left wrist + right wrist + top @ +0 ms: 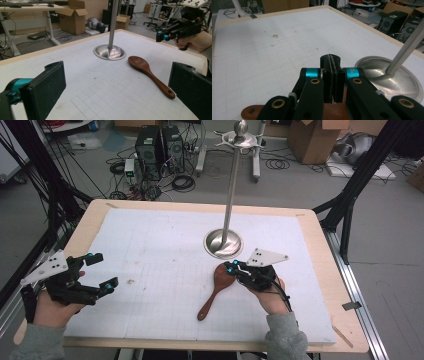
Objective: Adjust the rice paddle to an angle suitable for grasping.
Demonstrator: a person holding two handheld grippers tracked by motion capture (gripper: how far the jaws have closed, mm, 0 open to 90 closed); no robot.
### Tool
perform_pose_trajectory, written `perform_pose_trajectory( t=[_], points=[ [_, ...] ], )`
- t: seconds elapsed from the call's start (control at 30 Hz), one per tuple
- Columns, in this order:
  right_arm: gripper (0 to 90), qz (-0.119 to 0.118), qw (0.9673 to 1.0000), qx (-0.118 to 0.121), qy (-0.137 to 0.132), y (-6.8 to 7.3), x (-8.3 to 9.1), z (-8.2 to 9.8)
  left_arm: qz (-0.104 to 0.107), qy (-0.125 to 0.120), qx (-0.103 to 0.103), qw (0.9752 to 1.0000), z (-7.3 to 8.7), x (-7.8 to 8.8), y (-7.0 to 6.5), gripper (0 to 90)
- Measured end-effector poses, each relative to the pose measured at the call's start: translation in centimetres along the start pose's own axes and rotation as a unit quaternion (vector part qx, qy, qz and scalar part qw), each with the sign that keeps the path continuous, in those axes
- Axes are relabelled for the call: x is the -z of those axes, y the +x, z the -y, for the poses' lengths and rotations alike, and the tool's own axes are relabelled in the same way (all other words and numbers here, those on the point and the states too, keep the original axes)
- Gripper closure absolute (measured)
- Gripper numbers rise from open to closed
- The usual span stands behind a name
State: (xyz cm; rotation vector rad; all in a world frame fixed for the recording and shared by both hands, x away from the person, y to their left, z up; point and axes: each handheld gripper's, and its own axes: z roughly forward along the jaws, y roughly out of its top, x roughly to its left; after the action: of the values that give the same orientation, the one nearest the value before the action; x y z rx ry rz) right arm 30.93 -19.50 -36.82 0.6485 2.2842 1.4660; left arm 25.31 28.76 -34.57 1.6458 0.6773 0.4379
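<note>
Directly beneath the closed right tool (235, 268) lies the wooden spoon (216, 287).

spoon (252, 111) mostly hidden under jaws, stand's pole (113, 22) cut off

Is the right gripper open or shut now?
Shut. In the right gripper view the right gripper has its two black pads pressed together with nothing between them, just above the wooden spoon.

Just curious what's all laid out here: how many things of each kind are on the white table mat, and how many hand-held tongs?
Wooden spoon: 1
Metal stand with round base: 1
Hand-held tongs: 2, left tongs and right tongs
Total: 4
</note>
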Motion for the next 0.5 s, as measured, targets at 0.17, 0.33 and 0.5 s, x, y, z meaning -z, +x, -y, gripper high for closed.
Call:
perform_pose_trajectory(
  t=[0.17,0.33,0.5],
  points=[
    [89.3,0.0,1.0,0.0,0.004,-0.1,-0.6,0.1,-0.007,0.002,-0.001,1.0,0.1,0.2,-0.1,1.7],
    [89.3,-0.002,0.9999,-0.002,0.012,-0.3,-1.4,0.3,-0.014,0.007,0.001,0.9999,0.4,0.2,0.0,1.7],
    [89.3,-0.005,0.9996,0.002,0.028,-0.2,-2.6,0.6,-0.015,0.008,0.001,0.9999,0.5,0.4,-0.1,1.7]
  ],
)
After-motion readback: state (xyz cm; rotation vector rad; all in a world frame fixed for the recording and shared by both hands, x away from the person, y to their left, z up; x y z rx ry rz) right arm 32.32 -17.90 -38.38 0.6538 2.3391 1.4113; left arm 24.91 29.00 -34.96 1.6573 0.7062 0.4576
